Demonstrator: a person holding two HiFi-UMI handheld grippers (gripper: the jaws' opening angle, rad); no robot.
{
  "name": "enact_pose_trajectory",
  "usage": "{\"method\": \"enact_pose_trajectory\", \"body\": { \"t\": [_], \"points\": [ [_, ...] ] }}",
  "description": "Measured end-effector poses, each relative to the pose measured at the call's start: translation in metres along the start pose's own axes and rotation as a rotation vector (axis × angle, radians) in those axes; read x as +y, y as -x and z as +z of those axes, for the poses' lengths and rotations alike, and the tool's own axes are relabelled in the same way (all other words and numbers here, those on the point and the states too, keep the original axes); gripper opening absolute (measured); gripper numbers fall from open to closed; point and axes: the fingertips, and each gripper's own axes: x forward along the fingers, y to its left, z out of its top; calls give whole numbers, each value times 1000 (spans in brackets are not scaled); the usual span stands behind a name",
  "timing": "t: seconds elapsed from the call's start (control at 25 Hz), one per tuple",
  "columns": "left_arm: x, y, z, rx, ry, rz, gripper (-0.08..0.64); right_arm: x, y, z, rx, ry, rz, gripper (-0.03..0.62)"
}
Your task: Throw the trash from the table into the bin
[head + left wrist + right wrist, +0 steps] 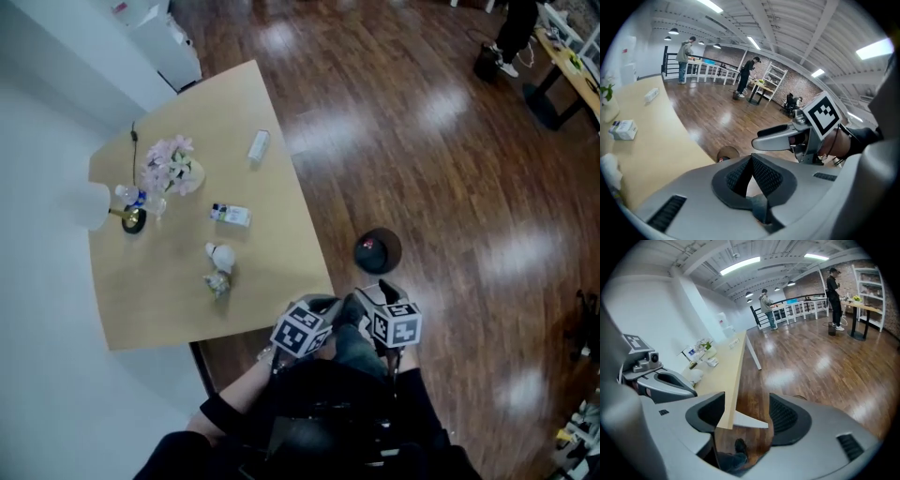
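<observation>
In the head view, crumpled wads (221,255) lay on the table (159,300) toward its near edge, and the bin (377,249) stood on the floor off its near right corner. The left gripper (321,304) and right gripper (382,291) hung beside that corner. The left gripper view showed jaws clenched on nothing. The right gripper view showed jaws spread and empty. The spread one should probably reach, straddling a wad before squeezing.

Table (159,309) near and right edges: bare strips, open for approach. Flower vase (173,169) and lamp (94,206) crowd the far-left corner. Floor (422,169) around bin (377,249), beside right edge, open.
</observation>
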Motion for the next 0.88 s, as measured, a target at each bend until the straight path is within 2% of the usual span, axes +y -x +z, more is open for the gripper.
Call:
{"method": "enact_pose_trajectory", "body": {
  "t": [0.16,0.32,0.56,0.68,0.88],
  "points": [
    [30,42,-33,-28,28,121,0,51,-5,-6,-9,82,52,305],
    [63,82,-57,-85,106,226,0,102,-14,-9,18,161,111,305],
    [98,142,-86,-171,221,345,0,163,-36,-5,57,309,193,305],
    [113,172,-108,-209,290,396,0,201,-50,-5,77,385,248,270],
    [147,215,-147,-244,385,484,0,271,-84,-2,110,540,316,256]
  ]
}}
